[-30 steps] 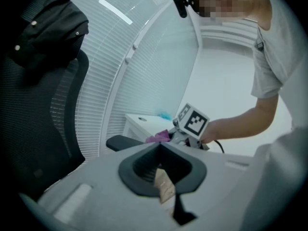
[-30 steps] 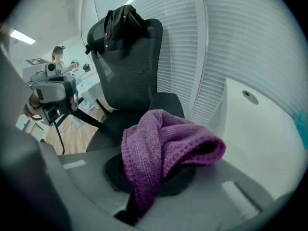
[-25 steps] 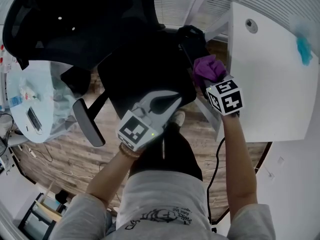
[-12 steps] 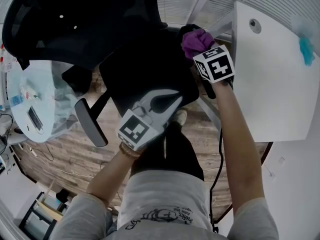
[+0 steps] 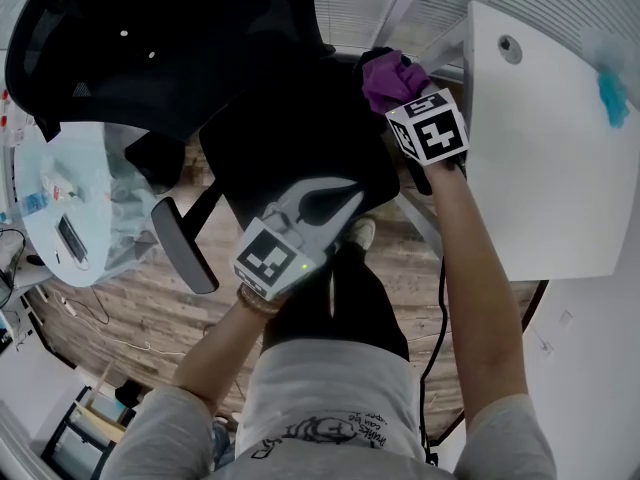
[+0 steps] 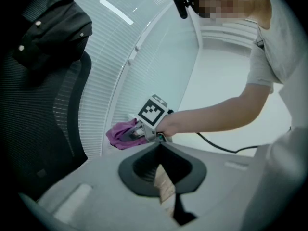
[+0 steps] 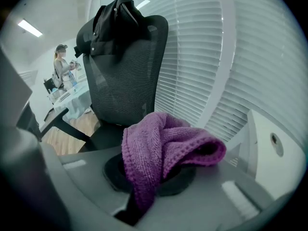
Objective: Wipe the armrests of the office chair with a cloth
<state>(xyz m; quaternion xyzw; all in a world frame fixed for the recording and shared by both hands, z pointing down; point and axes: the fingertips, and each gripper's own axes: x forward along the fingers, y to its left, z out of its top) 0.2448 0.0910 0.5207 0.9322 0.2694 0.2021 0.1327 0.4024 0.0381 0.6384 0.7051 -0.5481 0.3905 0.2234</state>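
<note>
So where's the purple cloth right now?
The purple cloth is pinched in the right tongs, at the upper right of the head view, between the black office chair and the white desk.

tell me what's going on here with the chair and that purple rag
A person is working on a black office chair with a gripper in each hand. The right gripper is shut on a purple cloth and holds it at the far end of the armrest beside the white desk. The left gripper holds nothing, its jaws together, over the seat. The other armrest has no gripper near it.
</note>
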